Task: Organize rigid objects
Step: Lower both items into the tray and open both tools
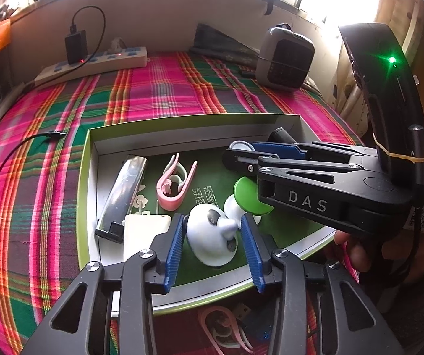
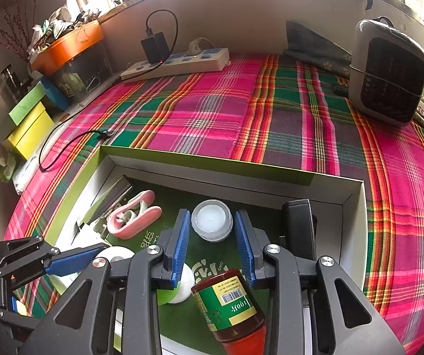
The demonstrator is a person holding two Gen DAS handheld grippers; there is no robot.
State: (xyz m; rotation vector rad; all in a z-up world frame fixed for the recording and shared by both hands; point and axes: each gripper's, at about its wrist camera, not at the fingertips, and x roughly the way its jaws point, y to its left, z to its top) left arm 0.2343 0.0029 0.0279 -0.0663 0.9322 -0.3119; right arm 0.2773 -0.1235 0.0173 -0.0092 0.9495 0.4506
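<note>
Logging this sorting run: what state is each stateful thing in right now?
left tool: open, straddling the white figurine
right tool: open, candle jar between its tips
green box: open, lidless
power strip: red light on, charger plugged in
red bottle: tilted

A shallow box [image 2: 324,179] sits on a cloth-covered table [image 2: 212,109], near its front edge. Inside the box — a clip [image 2: 132,220] at left, a candle [image 2: 211,220] at centre, a bottle [image 2: 229,304] lying in front of the candle, and a dark block [image 2: 297,227] against the right wall. Behind the box, a power strip [image 2: 179,63] lies along the back wall at left — a heater [image 2: 389,71] stands at far right.
</note>
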